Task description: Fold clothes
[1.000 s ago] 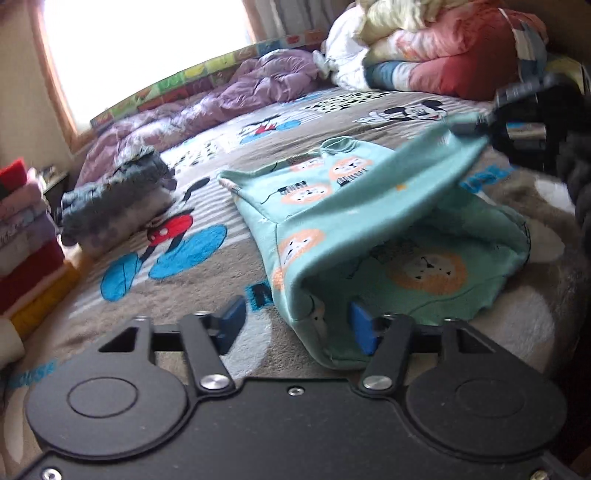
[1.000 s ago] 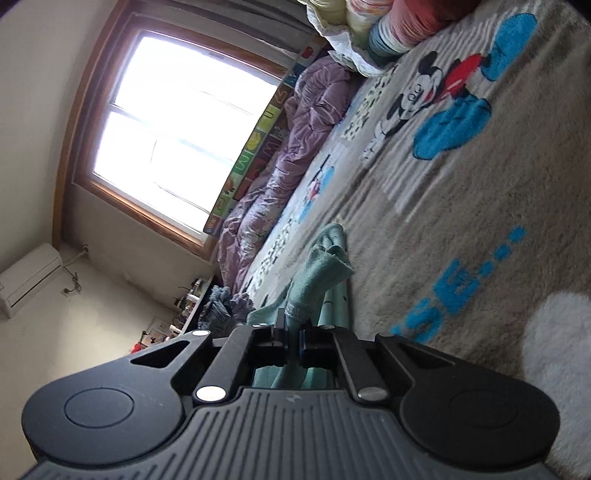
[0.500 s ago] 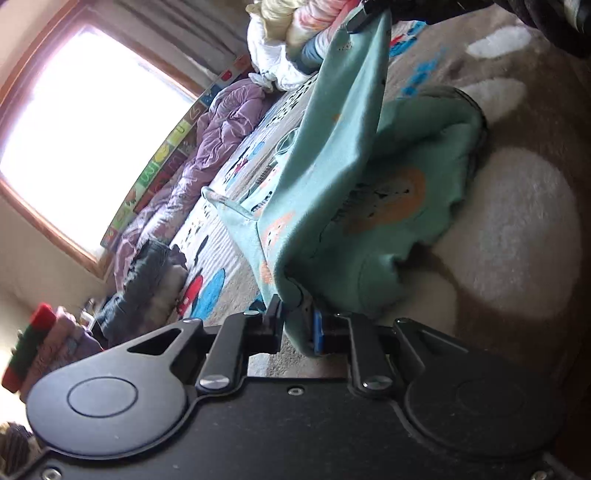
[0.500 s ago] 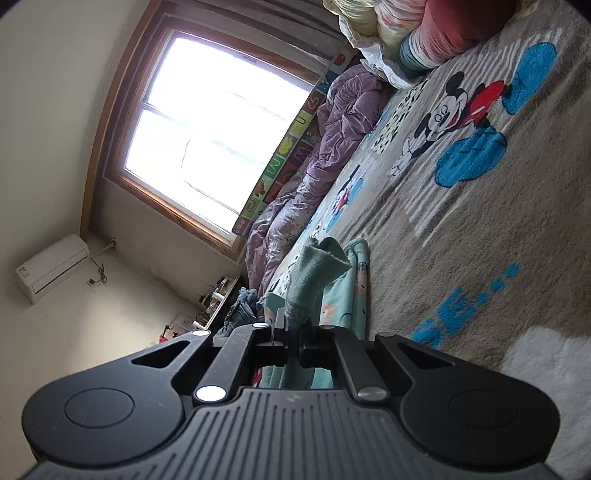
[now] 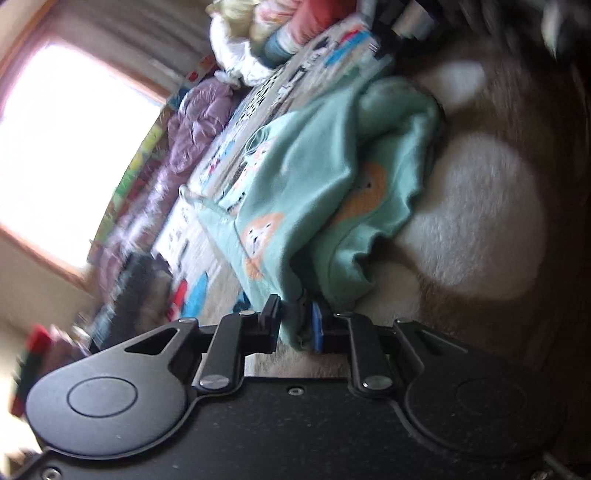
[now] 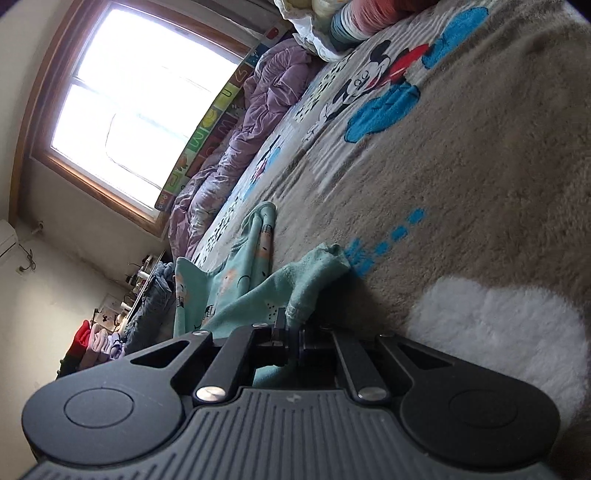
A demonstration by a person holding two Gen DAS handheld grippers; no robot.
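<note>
A bedroom is shown, with a bright window behind a bed covered by a plush cartoon-print blanket. On the bed, near the close edge, a teal garment printed with small lion faces is spread, partly doubled over itself.

One edge of the garment is gripped in the left tool; its jaws are narrow and are opening slightly, with a fold of cloth between them that the pads appear to press on. A second edge is pinched in the right tool, whose jaws are fully closed on the cloth, just above the blanket.

The step in hand is judged to be a fold: two points of one side are held and carried across the body of the garment. The fold looks roughly half made, since a raised flap is seen draped over the lower layer. For the next move, the held edge would need to be laid down flush with the opposite edge, both tools kept level with each other, and released only once the cloth lies flat; creases may then need smoothing.

No container is seen. Beyond the garment, a purple quilt lies under the window, rolled bedding is piled at the far end, and stacked clothes are seen at the bedside, blurred.
</note>
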